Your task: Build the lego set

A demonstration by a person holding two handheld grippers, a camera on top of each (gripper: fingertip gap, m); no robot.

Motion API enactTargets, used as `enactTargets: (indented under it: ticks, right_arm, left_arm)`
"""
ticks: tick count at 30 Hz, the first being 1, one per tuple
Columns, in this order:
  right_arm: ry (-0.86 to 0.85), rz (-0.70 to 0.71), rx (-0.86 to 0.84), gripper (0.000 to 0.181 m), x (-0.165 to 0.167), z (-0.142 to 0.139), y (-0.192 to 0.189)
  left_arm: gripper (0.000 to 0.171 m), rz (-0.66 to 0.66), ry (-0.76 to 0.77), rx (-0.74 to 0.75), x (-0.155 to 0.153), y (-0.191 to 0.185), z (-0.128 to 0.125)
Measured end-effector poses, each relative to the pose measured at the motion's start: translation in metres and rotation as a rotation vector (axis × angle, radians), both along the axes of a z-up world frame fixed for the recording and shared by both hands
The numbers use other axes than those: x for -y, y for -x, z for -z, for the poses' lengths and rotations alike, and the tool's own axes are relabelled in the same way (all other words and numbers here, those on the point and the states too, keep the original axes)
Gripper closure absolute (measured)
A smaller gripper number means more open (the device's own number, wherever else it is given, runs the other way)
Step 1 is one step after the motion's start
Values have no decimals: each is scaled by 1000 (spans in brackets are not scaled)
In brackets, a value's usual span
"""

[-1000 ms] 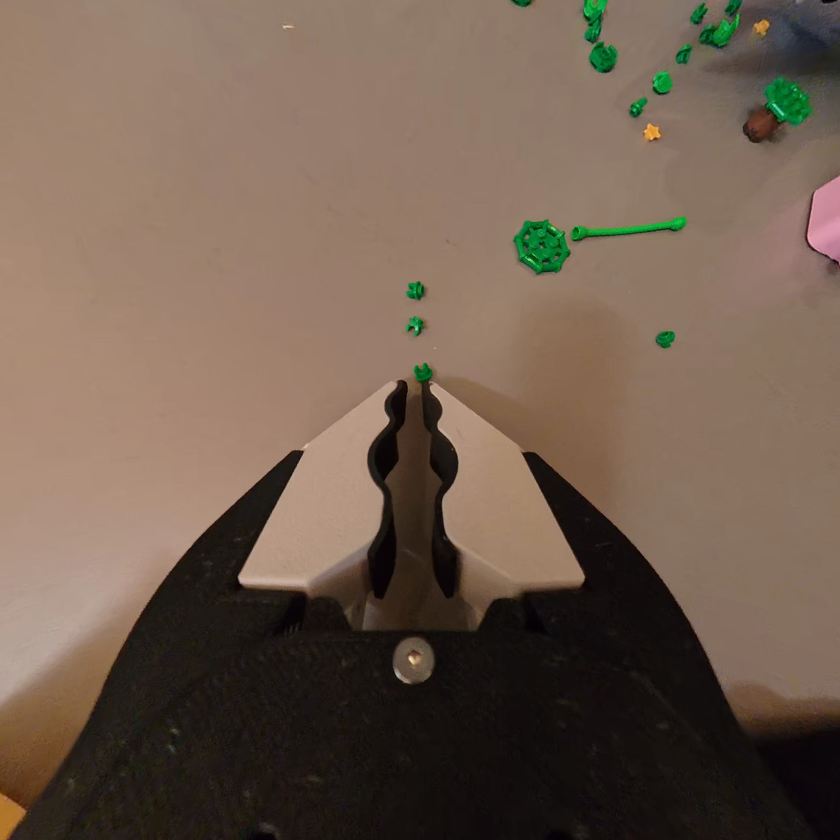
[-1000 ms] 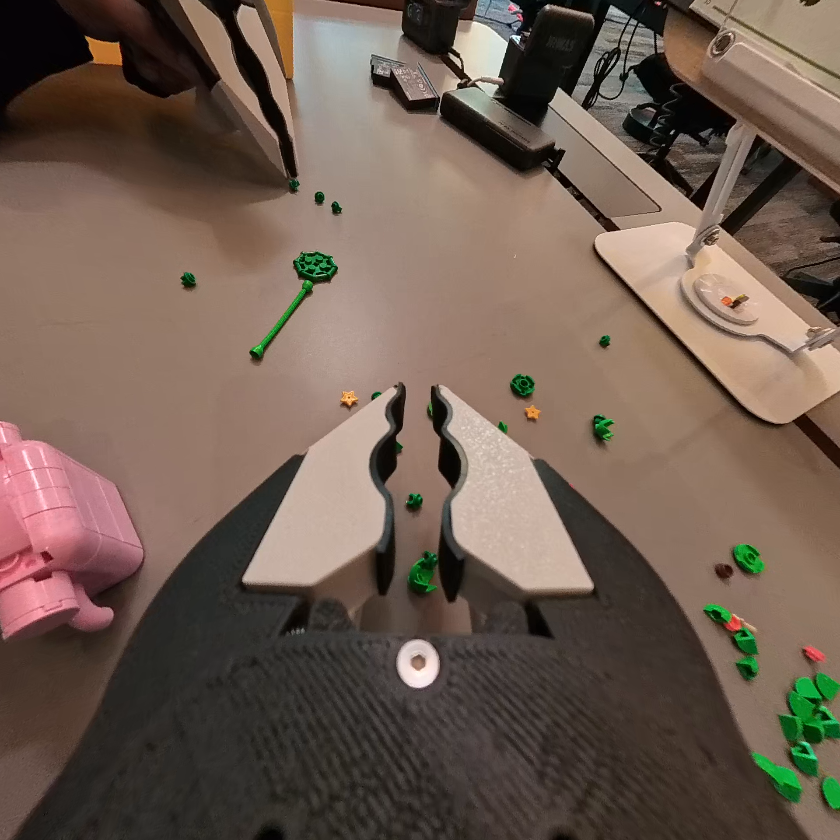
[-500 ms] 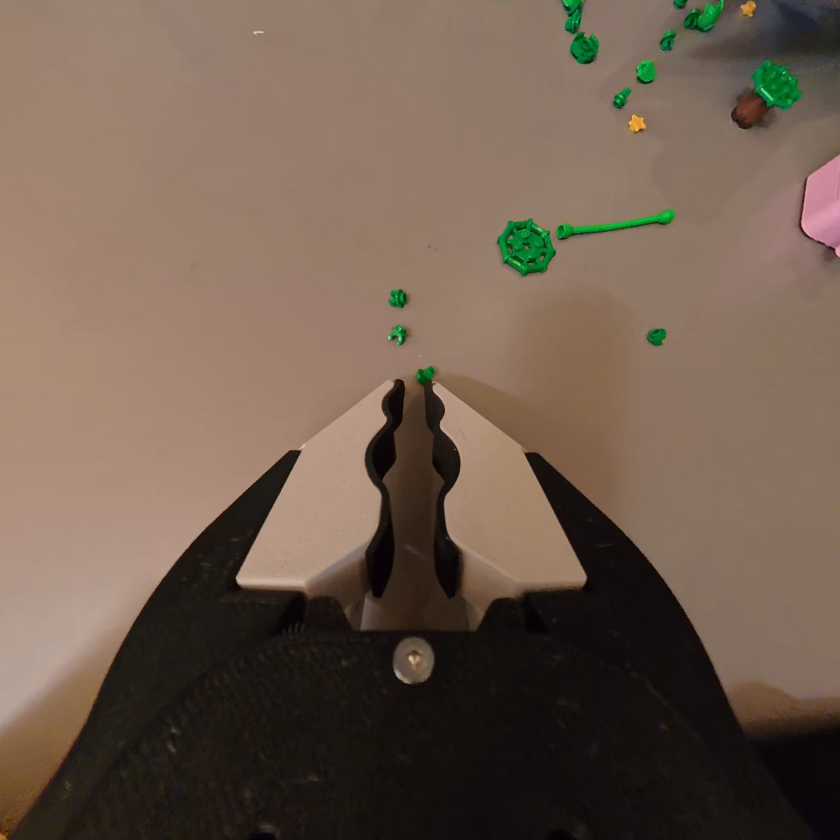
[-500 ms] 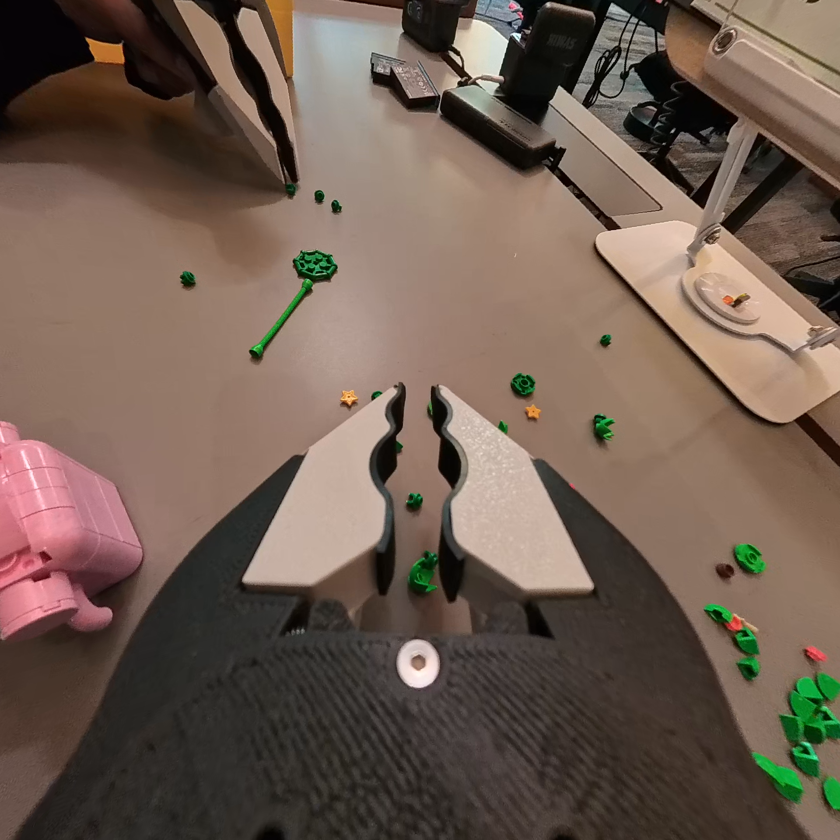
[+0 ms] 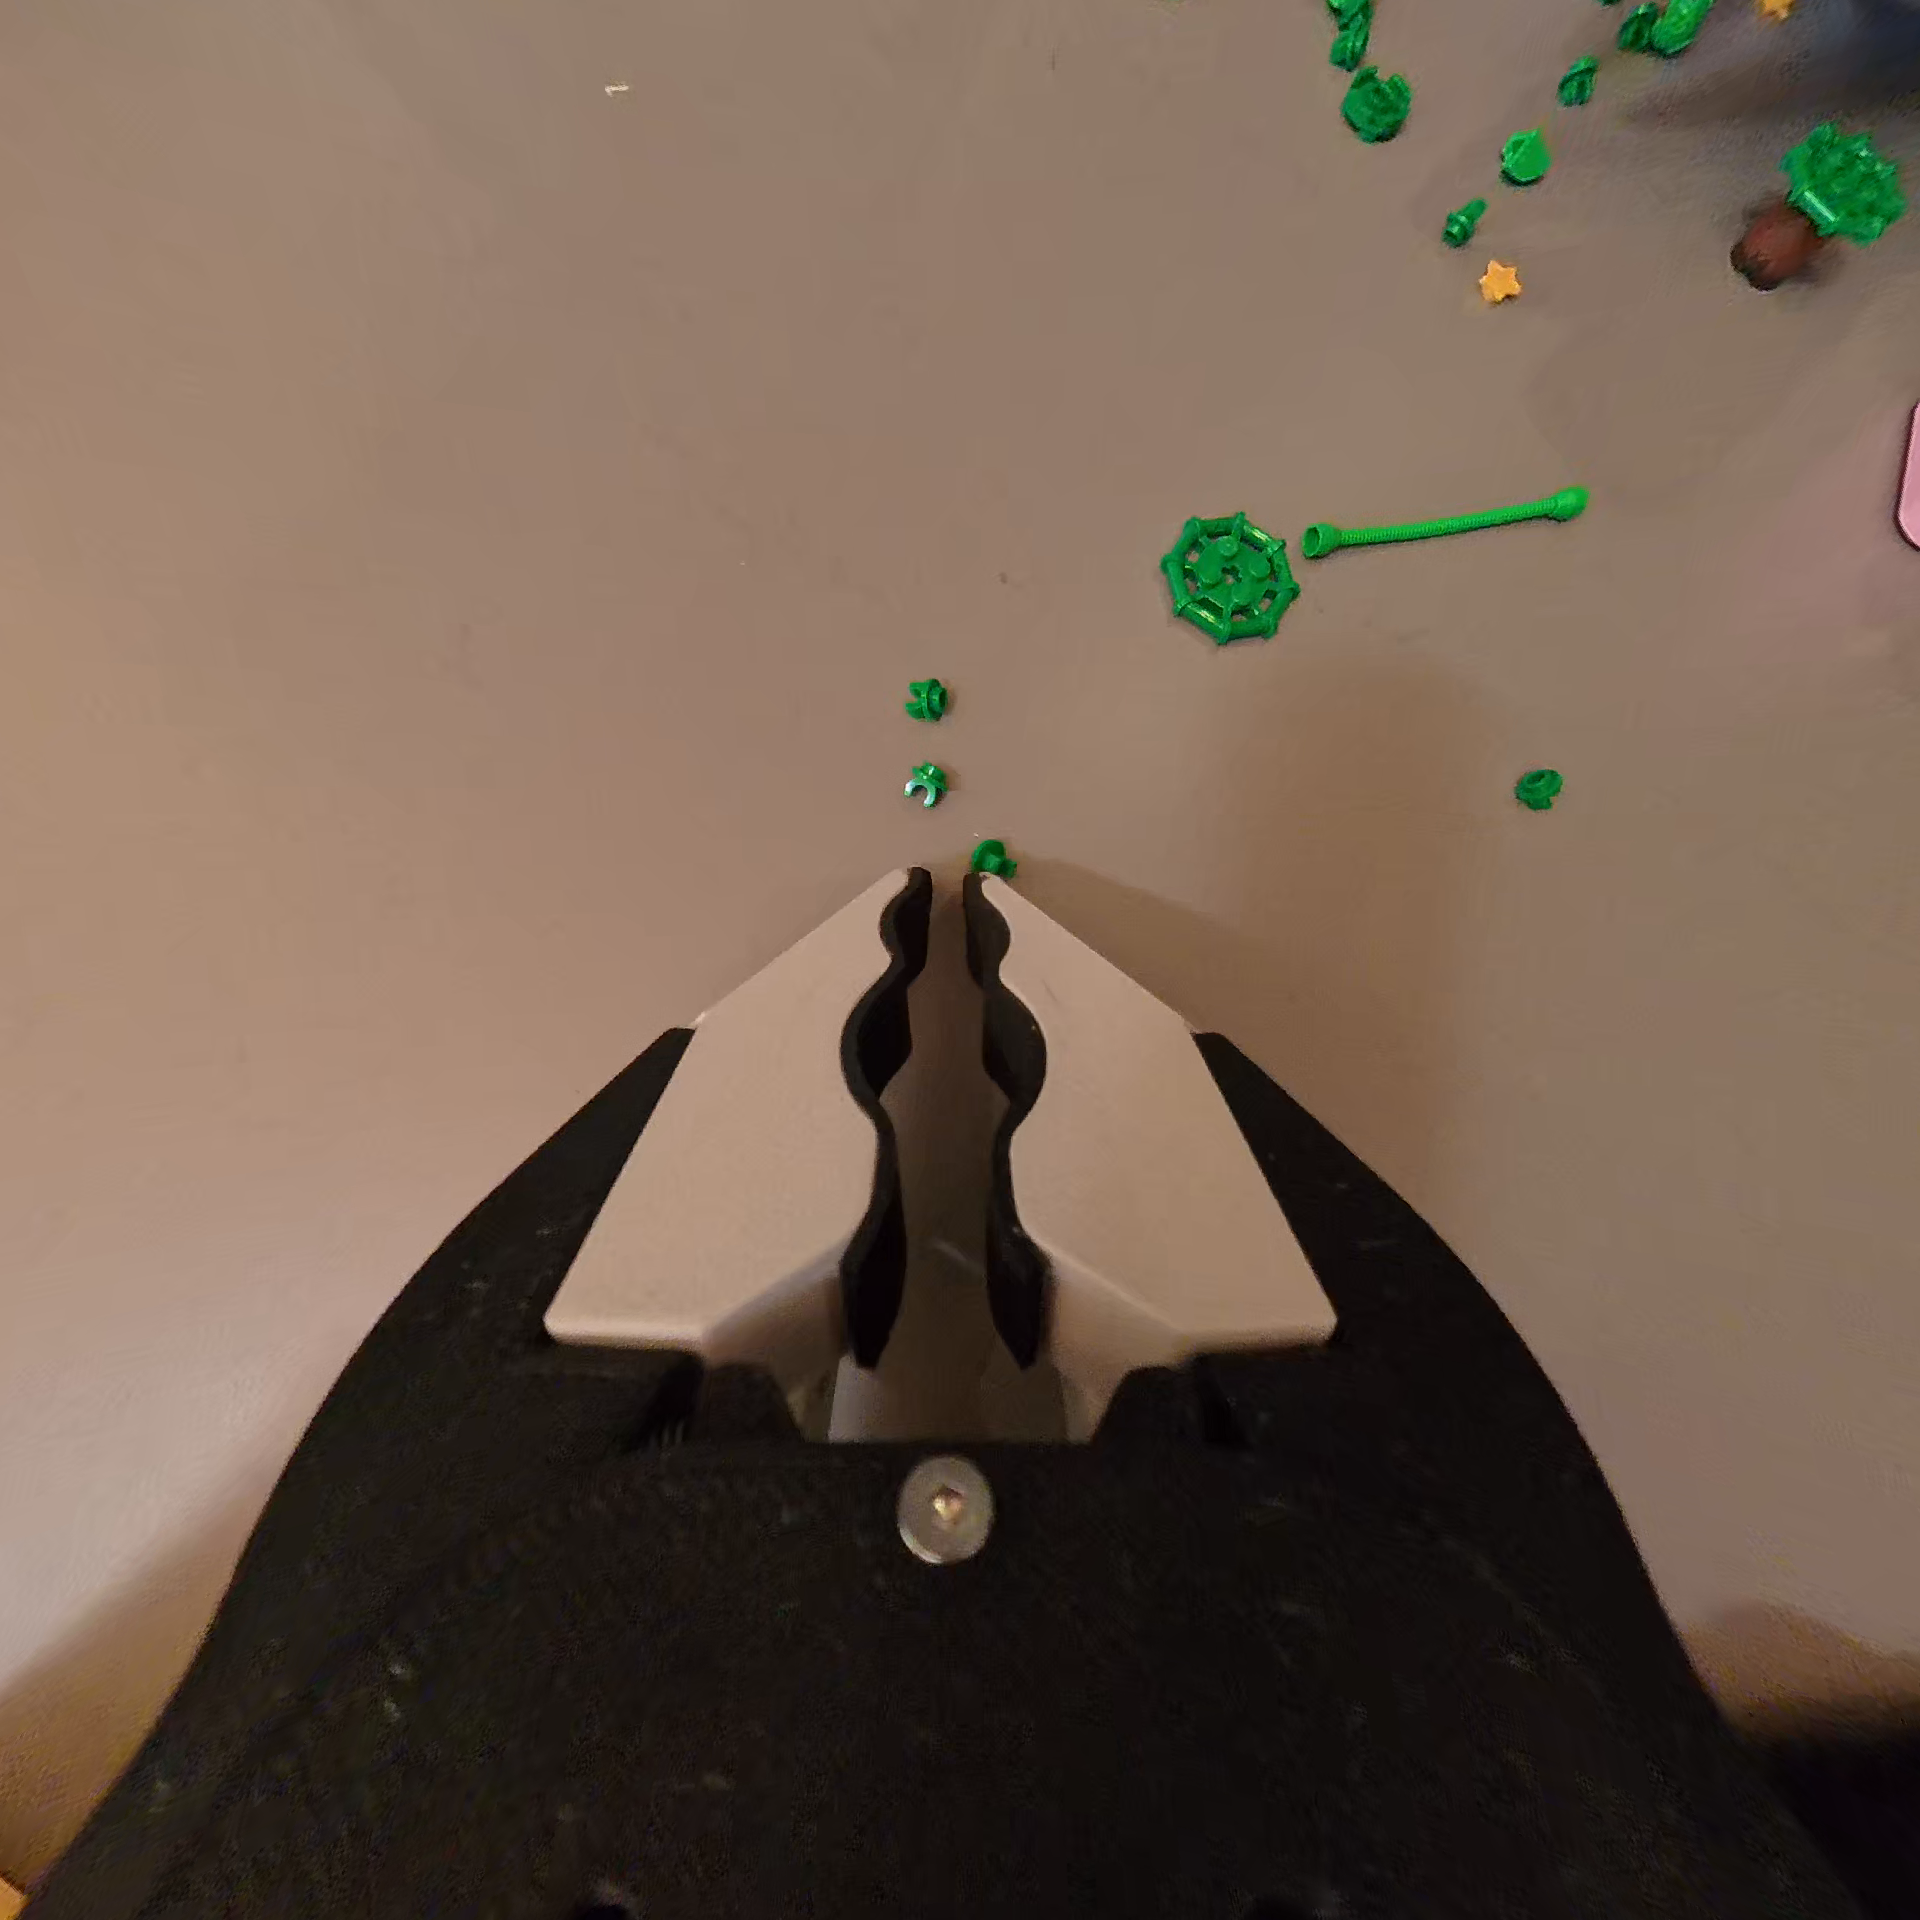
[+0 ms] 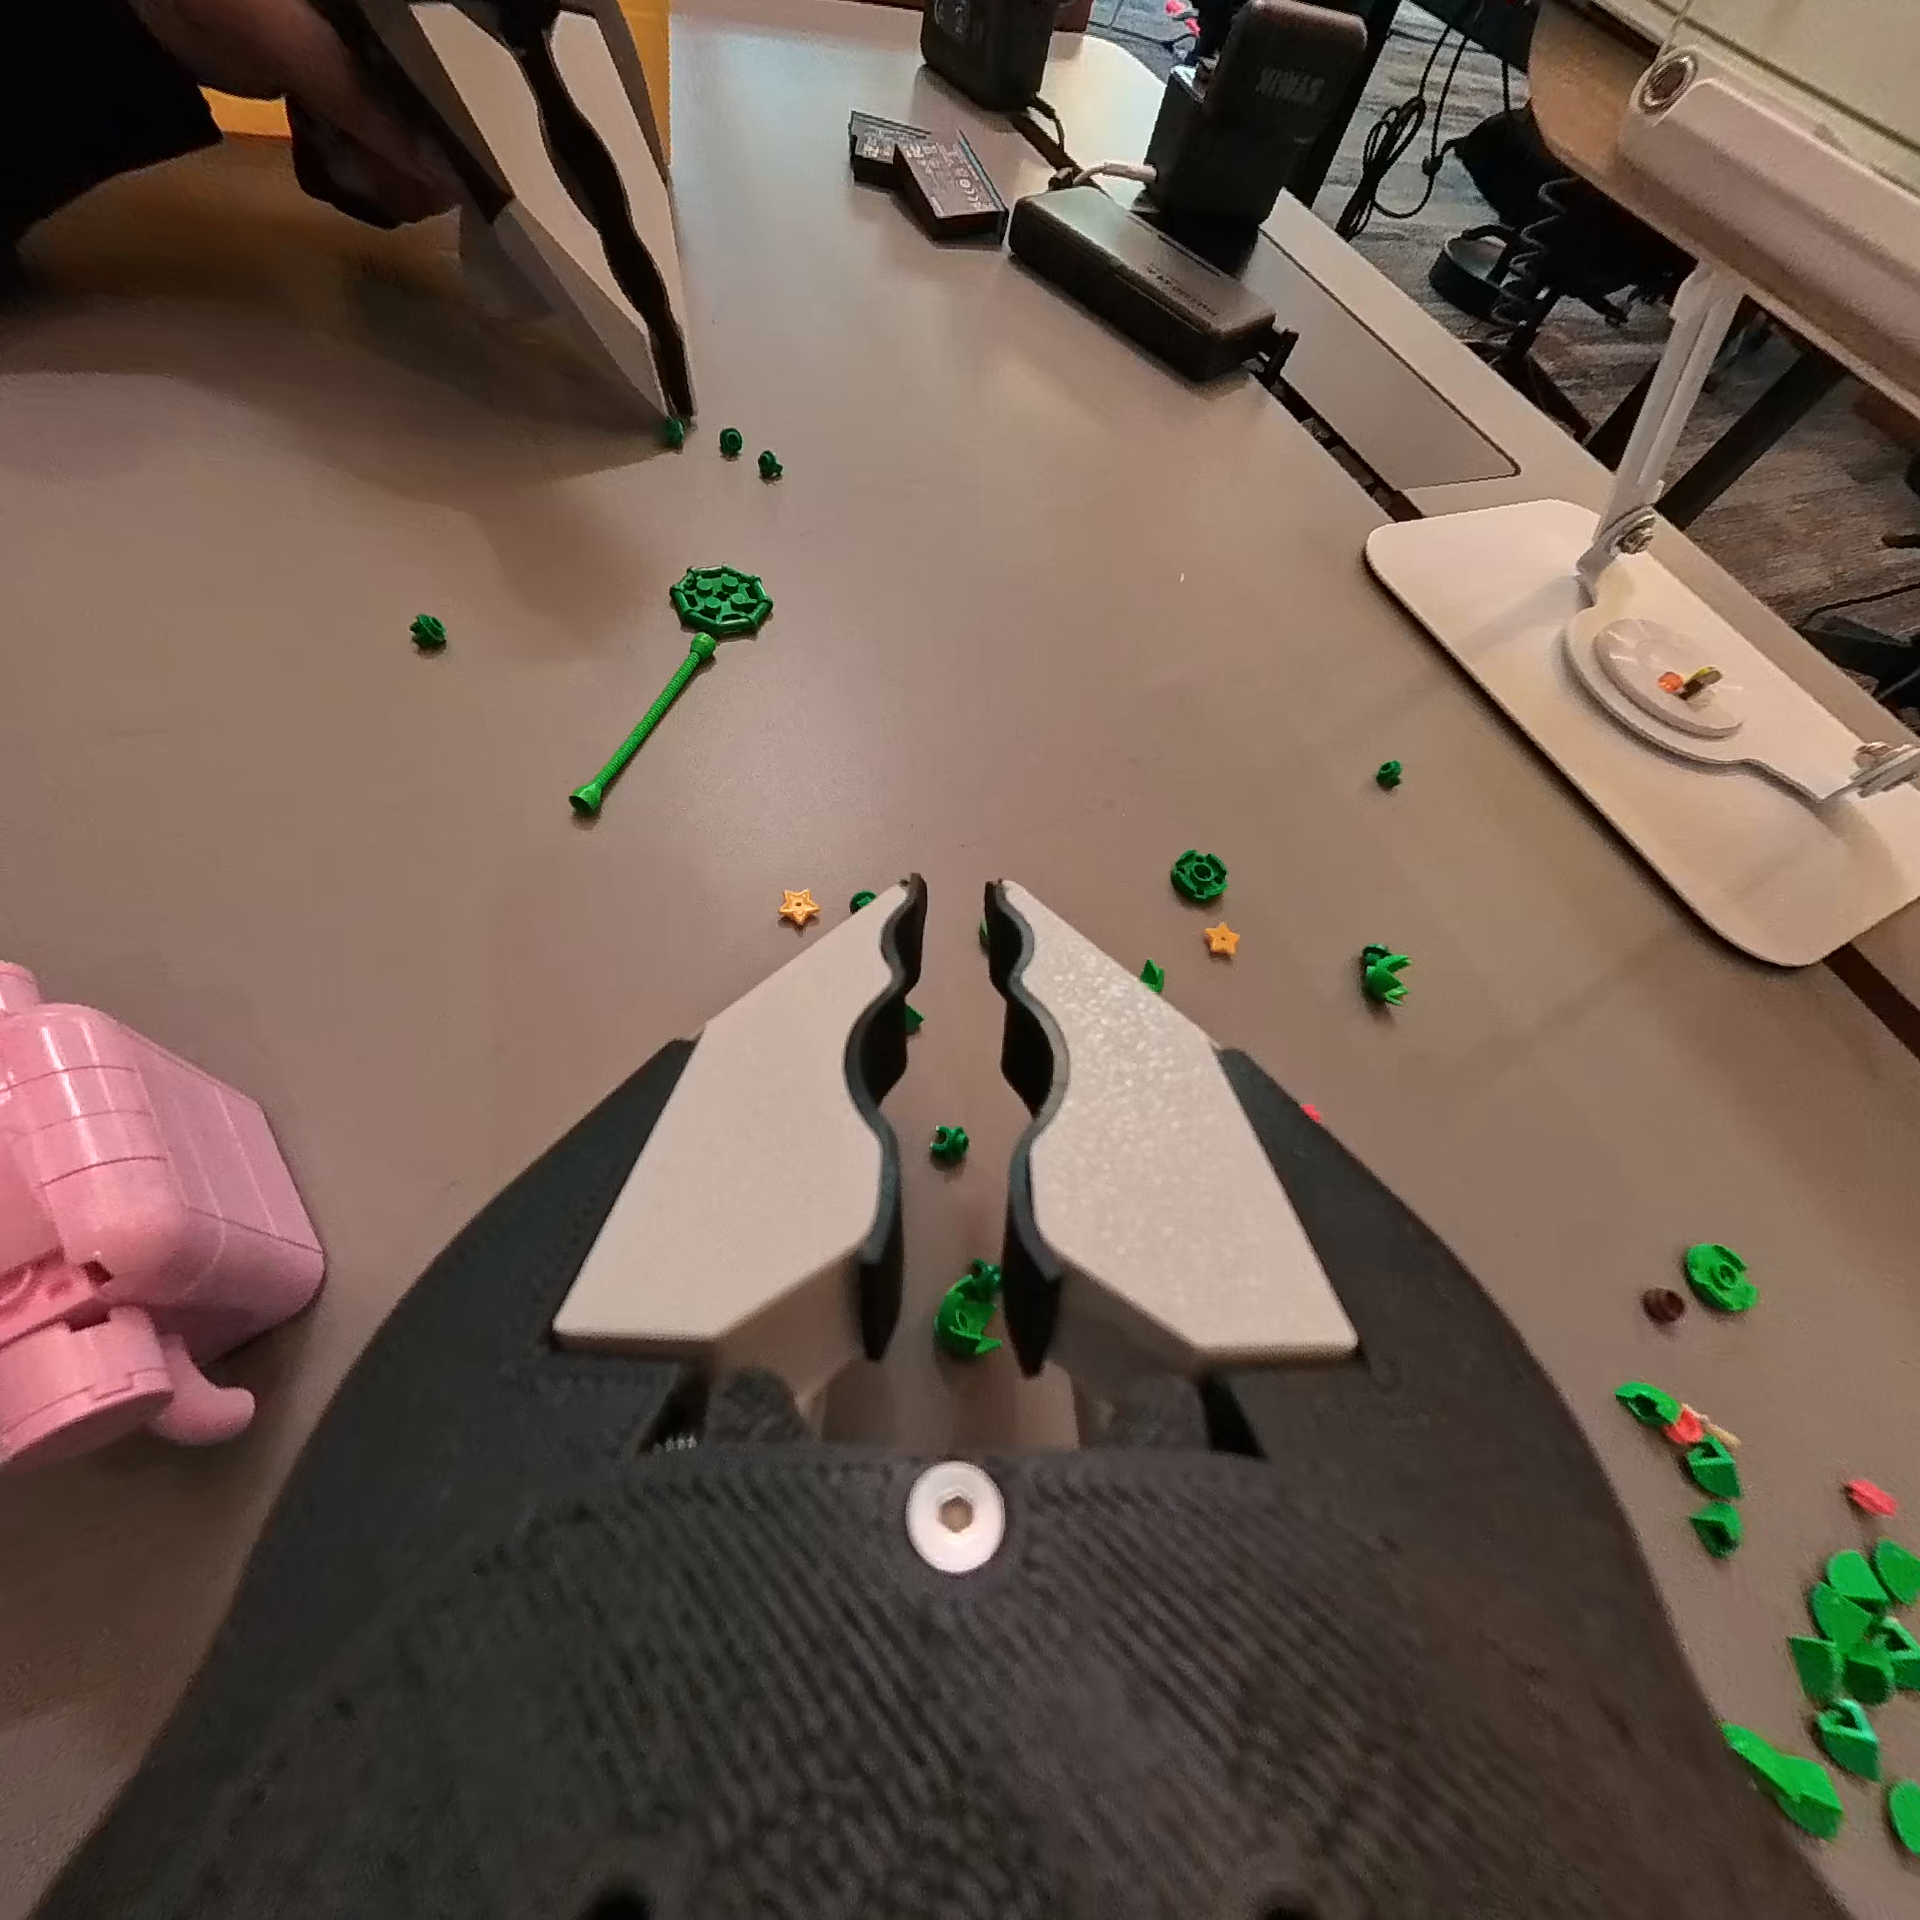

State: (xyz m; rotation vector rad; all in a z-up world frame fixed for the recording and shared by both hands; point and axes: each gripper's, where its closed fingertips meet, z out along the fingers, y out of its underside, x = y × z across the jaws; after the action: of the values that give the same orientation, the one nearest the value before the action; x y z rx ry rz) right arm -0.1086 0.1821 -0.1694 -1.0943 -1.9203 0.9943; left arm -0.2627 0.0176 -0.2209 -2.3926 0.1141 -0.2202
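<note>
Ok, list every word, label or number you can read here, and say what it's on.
Upright black device: pale lettering on its front, not quoted here.
Flat black packs: label print, too small to read.
Long black box: small print on its side, too small to read.
Left wrist view: no writing.

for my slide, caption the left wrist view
Left gripper, slightly open, tips beside a small green piece on the grey table.
</note>
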Motion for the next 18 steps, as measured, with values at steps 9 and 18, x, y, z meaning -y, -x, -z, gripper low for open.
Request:
enactTargets:
  ticks: [9,18]
  right_arm:
    - [-7,1,-4,171,0,-1,0]
    - [3,16,3,171,-6,1,0]
  left_arm:
    - [169,11,-139,2,-6,-3,-29]
    - [163,402,6,160,-9,-115,-22]
